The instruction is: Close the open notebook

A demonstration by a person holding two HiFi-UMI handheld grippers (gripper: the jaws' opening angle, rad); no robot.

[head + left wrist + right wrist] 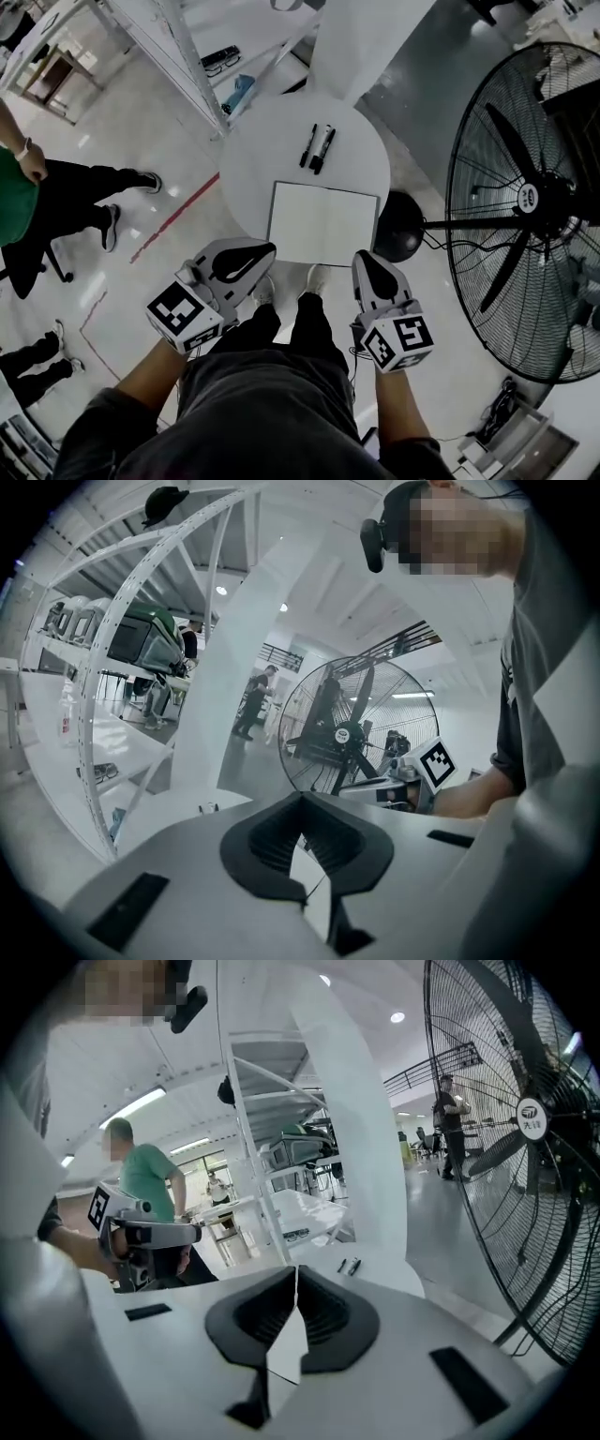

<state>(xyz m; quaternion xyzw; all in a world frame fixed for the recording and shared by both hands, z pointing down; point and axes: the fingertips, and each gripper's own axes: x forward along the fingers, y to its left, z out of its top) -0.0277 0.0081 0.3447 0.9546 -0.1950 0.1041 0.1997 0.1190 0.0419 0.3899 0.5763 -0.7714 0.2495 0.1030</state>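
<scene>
Lying past the notebook (323, 223), two pens (319, 148); fan (530, 202) rightward; left gripper (270, 249) and right gripper (362, 255) jaws together.

A: Setting, quick?
B: Lab or workshop hall. Huge pedestal fan (525, 197) at right, glossy floor (122, 122) with a red tape line (178, 214) left of centre, and a white metal rack (173, 42) upper left.
A: Home, office?
B: Neither.

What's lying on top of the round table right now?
The open notebook and two black pens beyond it. Whatever lies under the notebook is covered.
</scene>
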